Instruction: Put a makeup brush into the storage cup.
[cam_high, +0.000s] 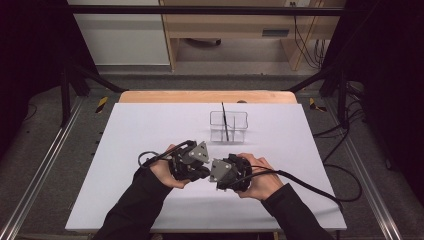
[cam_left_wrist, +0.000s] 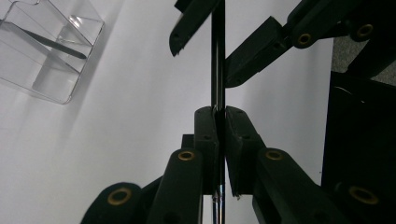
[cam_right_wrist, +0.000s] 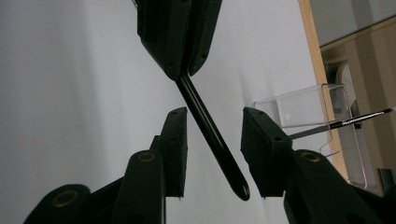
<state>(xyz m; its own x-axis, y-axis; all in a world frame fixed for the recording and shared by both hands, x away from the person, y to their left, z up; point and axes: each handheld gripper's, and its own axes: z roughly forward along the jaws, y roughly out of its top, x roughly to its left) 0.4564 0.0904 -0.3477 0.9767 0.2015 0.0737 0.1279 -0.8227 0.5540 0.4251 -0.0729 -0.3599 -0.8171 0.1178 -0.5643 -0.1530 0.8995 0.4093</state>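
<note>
With 1 brush already standing in the clear organizer (cam_high: 228, 126), the left claw (cam_left_wrist: 219, 122) clamps a second brush (cam_right_wrist: 212, 135) nearer the person, the right claw (cam_right_wrist: 215, 154) open around it, handover unfinished.

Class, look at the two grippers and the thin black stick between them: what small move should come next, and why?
Probably close the right gripper on the thin black stick: its pads flank the stick without touching, while the left gripper clamps it.
</note>
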